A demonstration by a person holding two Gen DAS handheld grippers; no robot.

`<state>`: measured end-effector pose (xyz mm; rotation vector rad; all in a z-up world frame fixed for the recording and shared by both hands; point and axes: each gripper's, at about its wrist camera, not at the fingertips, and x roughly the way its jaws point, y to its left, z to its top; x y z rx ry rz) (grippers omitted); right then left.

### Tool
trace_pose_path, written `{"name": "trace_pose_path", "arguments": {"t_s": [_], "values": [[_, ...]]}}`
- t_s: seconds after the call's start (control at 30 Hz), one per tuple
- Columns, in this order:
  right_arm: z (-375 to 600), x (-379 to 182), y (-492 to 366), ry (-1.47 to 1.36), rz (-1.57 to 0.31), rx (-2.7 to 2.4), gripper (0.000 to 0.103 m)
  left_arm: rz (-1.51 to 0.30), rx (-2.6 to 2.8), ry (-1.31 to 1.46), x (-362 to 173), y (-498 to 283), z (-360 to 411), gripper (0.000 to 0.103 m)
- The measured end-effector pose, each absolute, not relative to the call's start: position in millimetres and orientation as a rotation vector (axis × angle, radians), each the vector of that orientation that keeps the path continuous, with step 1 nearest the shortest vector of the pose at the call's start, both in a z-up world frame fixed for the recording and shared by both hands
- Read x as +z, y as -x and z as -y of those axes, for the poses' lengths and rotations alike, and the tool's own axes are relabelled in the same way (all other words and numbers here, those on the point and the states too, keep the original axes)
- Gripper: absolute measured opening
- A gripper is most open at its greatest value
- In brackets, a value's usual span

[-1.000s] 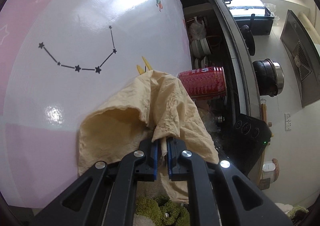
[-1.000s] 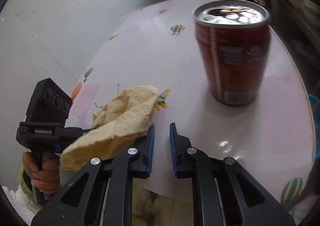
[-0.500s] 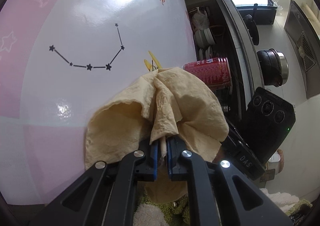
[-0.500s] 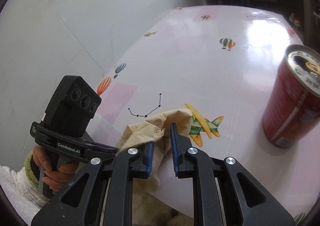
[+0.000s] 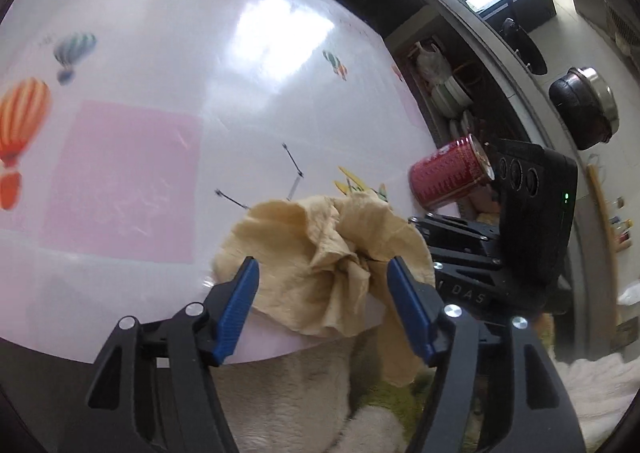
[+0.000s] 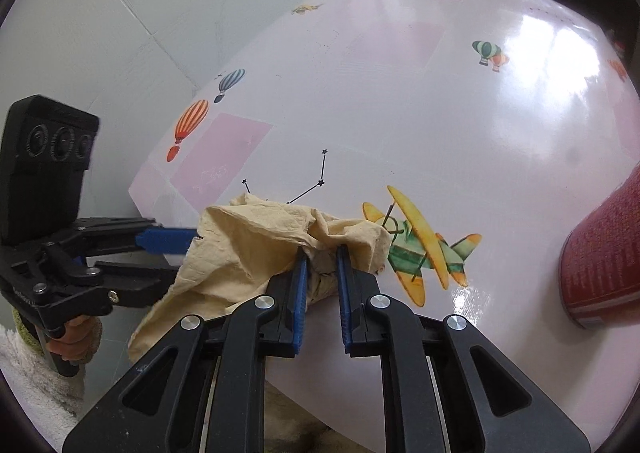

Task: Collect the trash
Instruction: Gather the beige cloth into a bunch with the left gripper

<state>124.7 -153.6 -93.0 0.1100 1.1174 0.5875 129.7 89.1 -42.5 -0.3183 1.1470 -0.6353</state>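
A crumpled beige paper napkin lies at the near edge of the round table, partly hanging over it. My left gripper is open, its blue fingers on either side of the napkin. My right gripper is shut on a fold of the same napkin. A red drink can stands on the table to the right, also at the right edge of the right wrist view. The left gripper body shows in the right wrist view, the right one in the left wrist view.
The table has a glossy pink-white cover printed with balloons and a yellow plane. A tiled wall stands behind it. Kitchen shelves with dishes and a dark pot are to the right.
My left gripper has opened and let go of the napkin. My right gripper has swung left from the can and closed on the napkin.
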Motion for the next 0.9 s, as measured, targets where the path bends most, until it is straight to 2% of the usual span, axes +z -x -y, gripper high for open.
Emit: {"name": "trace_pose_path", "arguments": {"t_s": [0.27,0.5,0.9], "values": [[151.6,-93.1,-128.5,-0.135,-1.133,0.580,0.012,-1.050,-0.621,0.456,-43.0,-135.5,-114.1,0.076],[154.9,-94.1,-128.7,-0.155,-1.136,0.582,0.012,-1.096,-0.694,0.488,-64.2,-156.0,-98.7,0.076],[163.6,-96.1,-129.6,-0.188,-1.144,0.603,0.012,-1.139,-0.994,0.481,-63.4,-135.4,-77.0,0.076]]}}
